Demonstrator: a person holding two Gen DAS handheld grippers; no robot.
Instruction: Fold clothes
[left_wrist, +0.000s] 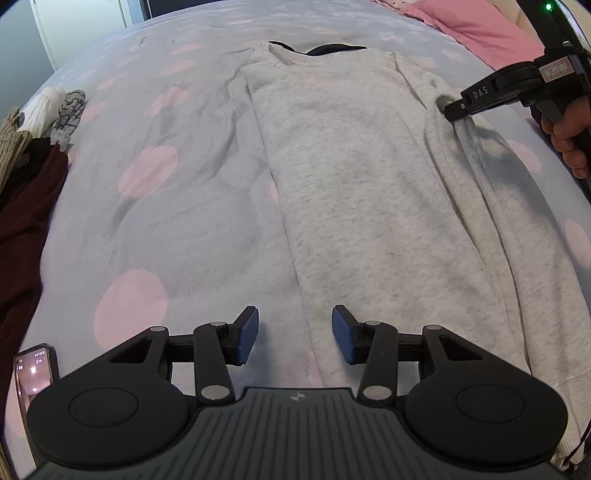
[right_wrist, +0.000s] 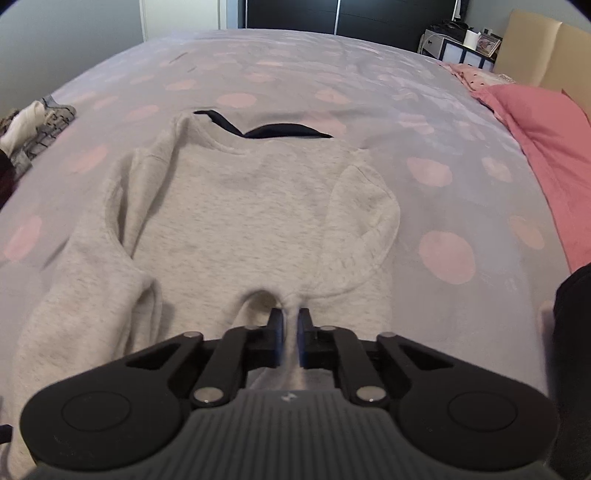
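Lettering reading "DAS" shows in white on the black finger of the right gripper (left_wrist: 452, 110), and a small white tag above it carries handwriting too small to read. That gripper's jaws are pressed together on a bunched fold of the grey sweatshirt (left_wrist: 351, 192), pinching the cloth of its right sleeve, which hangs lifted from the pinch; in the right wrist view the fabric passes straight between the blue pads (right_wrist: 279, 336). The left gripper (left_wrist: 294, 338) hovers with its jaws spread wide and nothing between them, above the sweatshirt's lower left edge. The sweatshirt lies flat on a pale bedspread with pink dots (left_wrist: 166, 192), neck away from the cameras, with a dark garment (right_wrist: 280, 131) just beyond the collar. A phone (left_wrist: 35, 373) with a lit screen lies at the near left
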